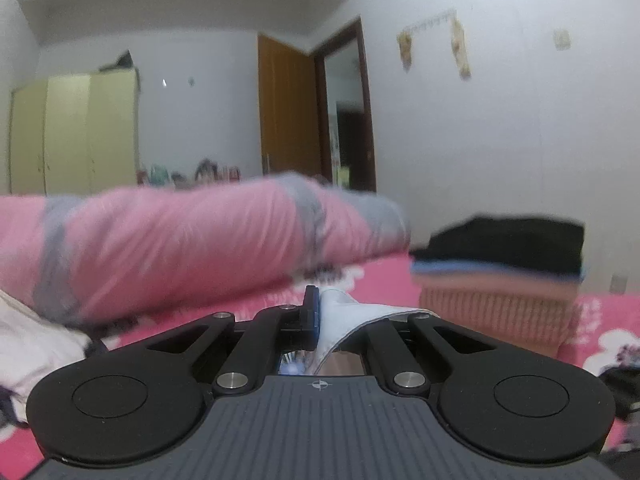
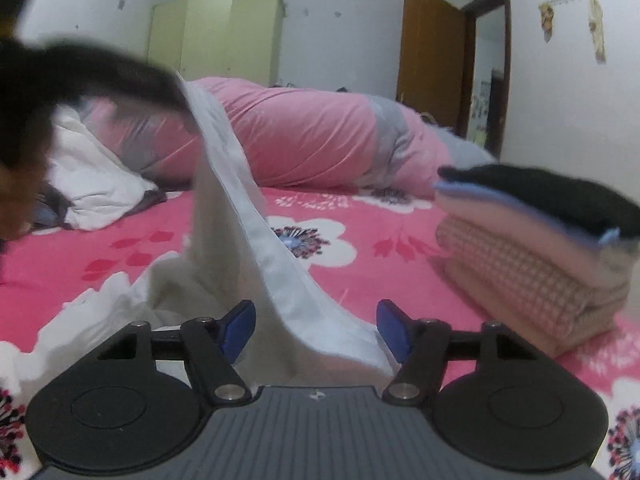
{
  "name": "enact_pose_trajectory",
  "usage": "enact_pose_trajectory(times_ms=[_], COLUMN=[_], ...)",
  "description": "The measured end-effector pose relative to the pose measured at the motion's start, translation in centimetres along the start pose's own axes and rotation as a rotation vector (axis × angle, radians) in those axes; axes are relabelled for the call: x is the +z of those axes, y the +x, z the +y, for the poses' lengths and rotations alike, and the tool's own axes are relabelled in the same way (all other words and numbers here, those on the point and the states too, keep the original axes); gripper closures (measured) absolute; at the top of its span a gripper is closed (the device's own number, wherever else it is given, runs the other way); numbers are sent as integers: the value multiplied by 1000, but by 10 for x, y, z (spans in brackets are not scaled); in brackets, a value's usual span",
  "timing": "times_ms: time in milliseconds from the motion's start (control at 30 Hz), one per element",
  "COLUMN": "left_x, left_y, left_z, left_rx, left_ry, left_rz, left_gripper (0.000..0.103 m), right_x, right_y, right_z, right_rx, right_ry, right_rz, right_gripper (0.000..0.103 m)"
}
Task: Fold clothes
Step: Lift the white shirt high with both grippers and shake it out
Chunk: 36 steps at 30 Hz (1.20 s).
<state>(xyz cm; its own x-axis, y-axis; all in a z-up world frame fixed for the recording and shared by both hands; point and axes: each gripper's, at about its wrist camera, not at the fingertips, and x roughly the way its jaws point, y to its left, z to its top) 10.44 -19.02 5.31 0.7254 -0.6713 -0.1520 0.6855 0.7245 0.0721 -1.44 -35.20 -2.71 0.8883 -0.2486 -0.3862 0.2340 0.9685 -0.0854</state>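
Right wrist view: right gripper (image 2: 316,330) jaws sit apart with the white garment (image 2: 256,240) draped right between them, running up and leftward to the left gripper (image 1: 318,318), already clamped on its hem.

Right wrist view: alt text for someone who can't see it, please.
The open right gripper straddles a white garment lifted from a pink floral bedsheet. A stack of folded clothes sits right; a pink duvet lies behind.

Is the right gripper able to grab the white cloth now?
Probably yes. The right gripper is open, and the white cloth already hangs between its jaws with nothing blocking.
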Motion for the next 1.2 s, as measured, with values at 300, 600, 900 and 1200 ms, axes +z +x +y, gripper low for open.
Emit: enact_pose_trajectory(times_ms=[300,600,900,1200], left_x=[27,39,130,193], left_y=[-100,-135,-208,-275], left_z=[34,64,67,44], left_rx=[70,234,409,500], left_ry=[-41,-51,73,201], left_rz=[-174,-218,-551,-791], left_gripper=[103,103,102,103], right_x=[9,72,210,265], right_y=[-10,-45,-162,-256], right_z=[-33,-16,10,24], right_rx=[-71,-83,-138,-155], right_ry=[240,151,-107,-185], right_rz=[-38,-230,-700,-971], right_gripper=[47,92,93,93])
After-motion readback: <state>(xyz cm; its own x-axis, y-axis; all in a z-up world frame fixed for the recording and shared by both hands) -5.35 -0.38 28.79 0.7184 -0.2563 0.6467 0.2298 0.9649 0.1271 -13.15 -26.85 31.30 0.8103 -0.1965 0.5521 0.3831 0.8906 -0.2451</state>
